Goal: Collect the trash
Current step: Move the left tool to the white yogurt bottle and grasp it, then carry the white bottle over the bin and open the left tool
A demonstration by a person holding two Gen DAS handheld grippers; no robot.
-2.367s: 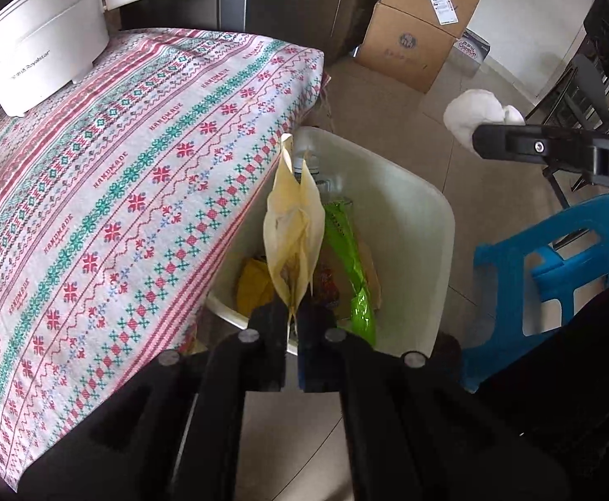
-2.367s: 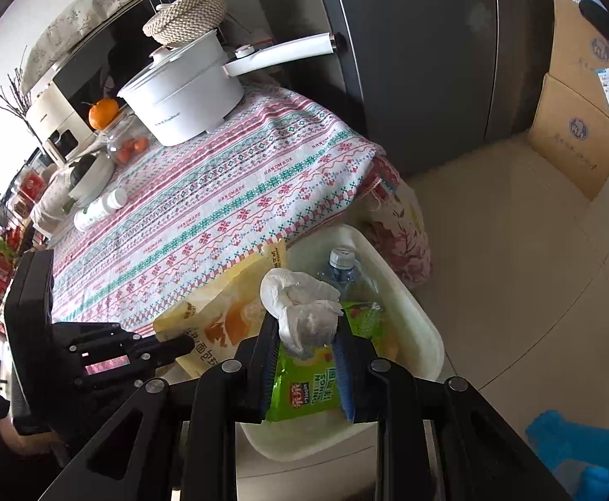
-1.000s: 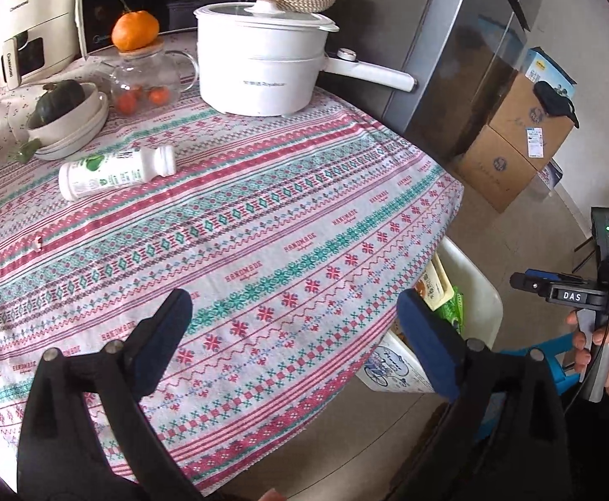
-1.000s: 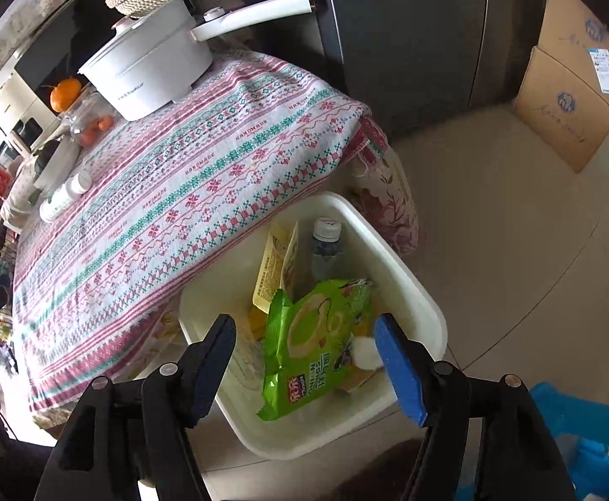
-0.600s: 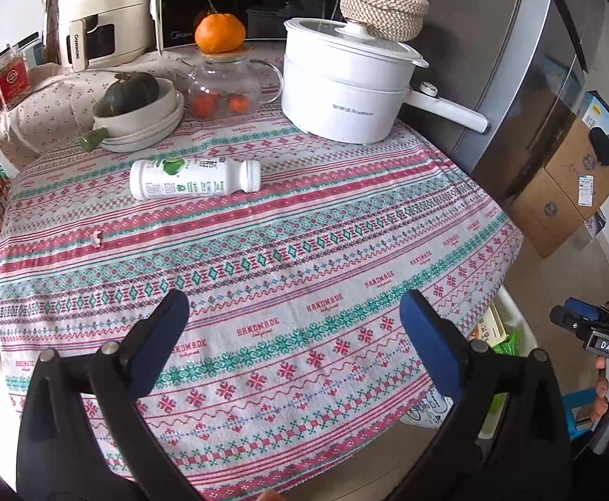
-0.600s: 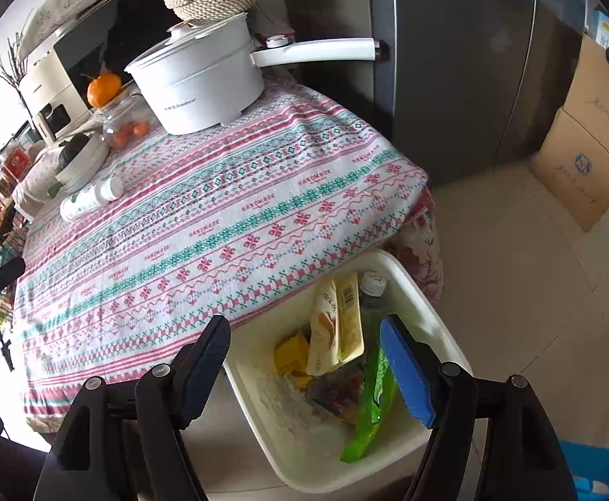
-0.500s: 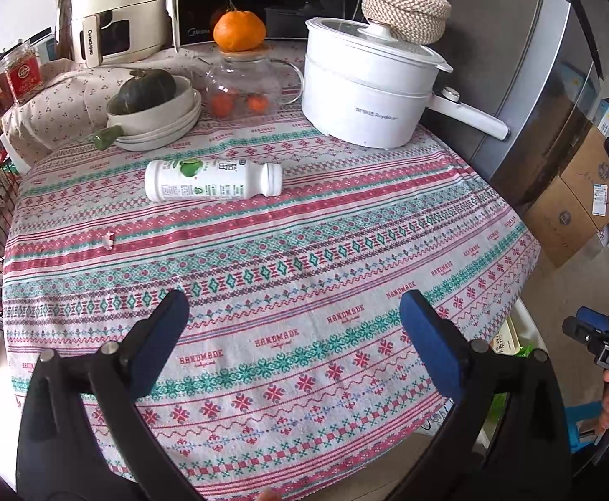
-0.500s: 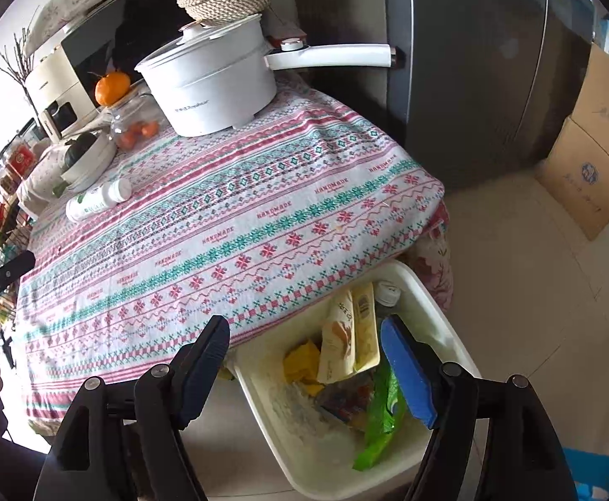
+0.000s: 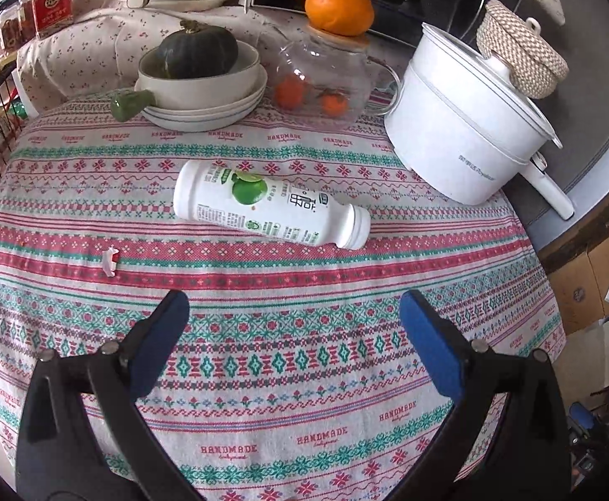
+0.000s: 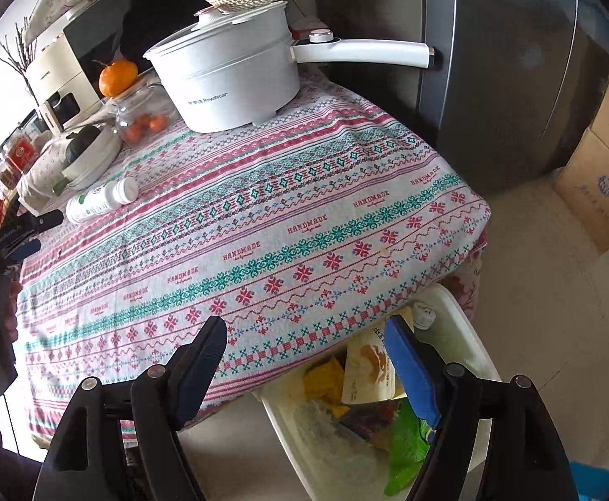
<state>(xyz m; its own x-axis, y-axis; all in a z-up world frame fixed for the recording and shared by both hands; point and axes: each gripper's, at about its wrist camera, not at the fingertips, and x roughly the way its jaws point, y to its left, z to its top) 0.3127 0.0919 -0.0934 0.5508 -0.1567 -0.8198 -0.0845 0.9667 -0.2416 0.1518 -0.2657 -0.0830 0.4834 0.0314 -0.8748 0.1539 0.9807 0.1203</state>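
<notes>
Hovering above the near part of the patterned tablecloth [image 9: 304,359], the left gripper [image 9: 294,313] has its jaws spread wide and holds nothing. Just ahead and to its left, a small torn scrap [image 9: 110,262] lies flat on the cloth; it appears paper-thin and would be awkward to pinch. Beyond the gripper, near the middle of the table, the white bottle [image 9: 271,208] lies on its side with its cap end toward the right. It is well apart from both grippers and touches no other item. Judged from its look, the bottle is light, rigid plastic with a smooth, slippery label, and it is likely to roll if nudged. Take hold across the straight body, jaws on either side of the label, not on the narrower cap. The right gripper [image 10: 304,344], also spread and empty, sits over the table edge above the trash bin [image 10: 467,334], which stands on the floor partly under the cloth and already contains wrappers and a bottle. Farther back stand the stacked bowls [image 9: 200,92] holding a dark squash, the glass jar [image 9: 325,79] topped by an orange, and the white pot [image 9: 467,146]; none of these appears to be trash.
</notes>
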